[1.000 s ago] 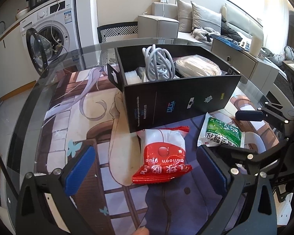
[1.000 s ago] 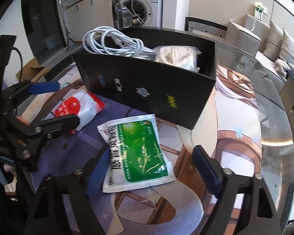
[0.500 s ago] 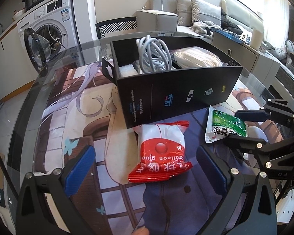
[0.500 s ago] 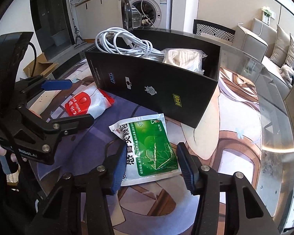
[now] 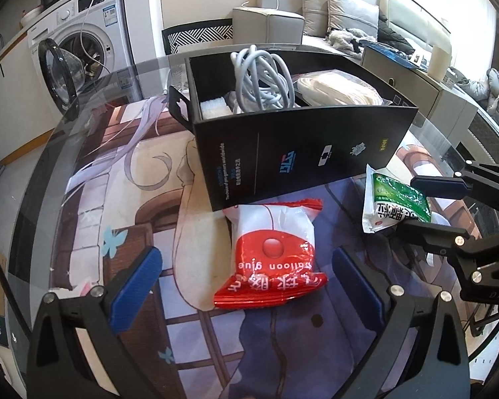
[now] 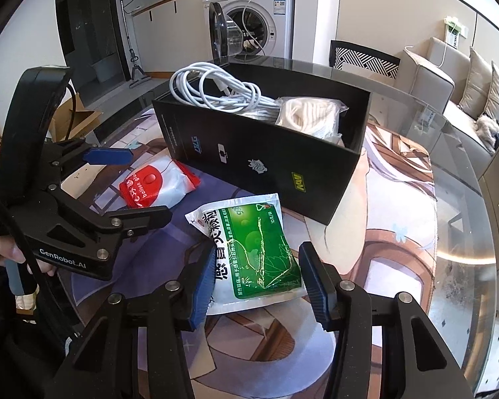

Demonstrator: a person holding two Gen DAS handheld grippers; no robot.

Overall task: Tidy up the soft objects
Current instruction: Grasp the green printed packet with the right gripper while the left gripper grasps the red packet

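Here the right gripper (image 6: 256, 282) straddles the green-and-white foil sachet (image 6: 249, 249), its 2 blue pads narrowed to the pack's edges but seemingly not yet pinching, presumably to lift it into the black cardboard box (image 6: 266, 163) just ahead. The left gripper (image 5: 246, 276) gapes wide around the red-and-white plastic packet (image 5: 272, 249), lying flat between its fingers against the box's near wall.

Red-white packet (image 5: 273, 253) and green-white pouch (image 6: 252, 252) flat beside open black box (image 6: 266, 163)

Your right gripper (image 6: 256, 282): pads flank the green packet (image 6: 249, 252), left pad touching its edge | your left gripper (image 6: 129, 186): spread wide beside the red packet (image 6: 158, 186) | black box (image 6: 262, 163): holds white cable (image 6: 216, 93) and cream bundle (image 6: 311, 116)
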